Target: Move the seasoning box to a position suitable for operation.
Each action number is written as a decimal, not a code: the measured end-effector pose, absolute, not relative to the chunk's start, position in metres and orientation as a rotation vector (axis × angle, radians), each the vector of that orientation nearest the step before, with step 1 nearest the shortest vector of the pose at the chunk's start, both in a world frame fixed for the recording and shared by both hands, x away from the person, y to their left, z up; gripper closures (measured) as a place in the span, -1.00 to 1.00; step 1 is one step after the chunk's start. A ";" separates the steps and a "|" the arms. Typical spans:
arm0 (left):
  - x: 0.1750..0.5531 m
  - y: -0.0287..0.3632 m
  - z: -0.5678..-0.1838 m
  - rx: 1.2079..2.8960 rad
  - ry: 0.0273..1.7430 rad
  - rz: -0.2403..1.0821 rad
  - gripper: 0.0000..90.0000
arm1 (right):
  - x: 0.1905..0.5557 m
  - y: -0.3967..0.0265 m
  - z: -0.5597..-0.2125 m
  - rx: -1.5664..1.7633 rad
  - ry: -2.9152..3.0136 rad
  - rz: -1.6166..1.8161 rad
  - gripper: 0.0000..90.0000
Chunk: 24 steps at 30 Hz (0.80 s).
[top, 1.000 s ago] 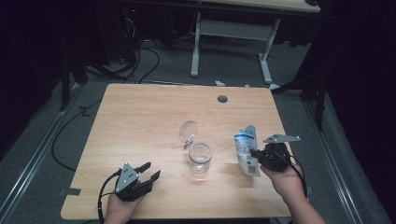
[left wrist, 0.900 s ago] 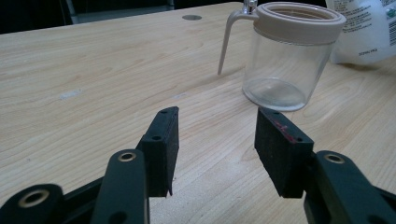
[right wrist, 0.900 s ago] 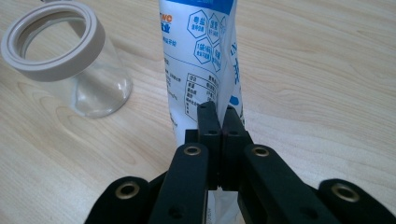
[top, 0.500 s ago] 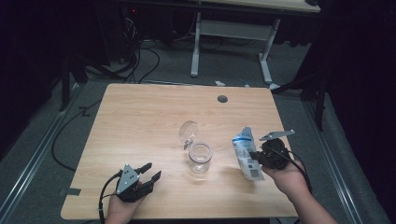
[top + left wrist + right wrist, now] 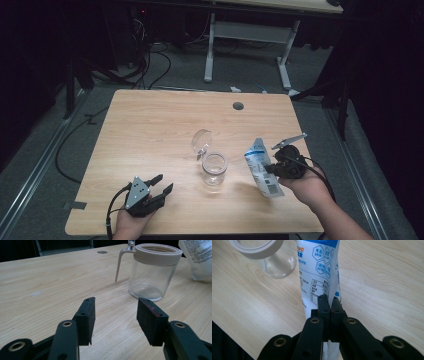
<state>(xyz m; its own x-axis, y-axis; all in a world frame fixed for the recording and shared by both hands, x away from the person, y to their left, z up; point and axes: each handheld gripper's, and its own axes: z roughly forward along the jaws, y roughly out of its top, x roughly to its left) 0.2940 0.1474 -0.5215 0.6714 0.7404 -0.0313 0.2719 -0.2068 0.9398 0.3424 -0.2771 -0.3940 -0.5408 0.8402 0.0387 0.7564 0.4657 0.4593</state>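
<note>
Pinching the white-and-blue pouch [image 5: 261,169] in my right gripper [image 5: 272,168], right of the open glass jar [image 5: 214,169]; my left gripper [image 5: 161,185], near-left, stands apart, empty.

In the high view the table [image 5: 150,125] was lit evenly from above, while the floor and room around it were left in near darkness. A soft shadow was cast by the jar [image 5: 214,169] and by the pouch [image 5: 262,172] onto the wood. In the gripper views the wood was brightly lit, with pale glare at the far edge. The near jaws were rendered slightly soft, and the jar's glass was marked by faint reflections.
</note>
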 end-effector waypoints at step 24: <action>0.293 0.145 -0.522 1.789 0.802 0.528 0.09 | 0.355 -0.270 -0.391 1.410 2.665 0.427 1.00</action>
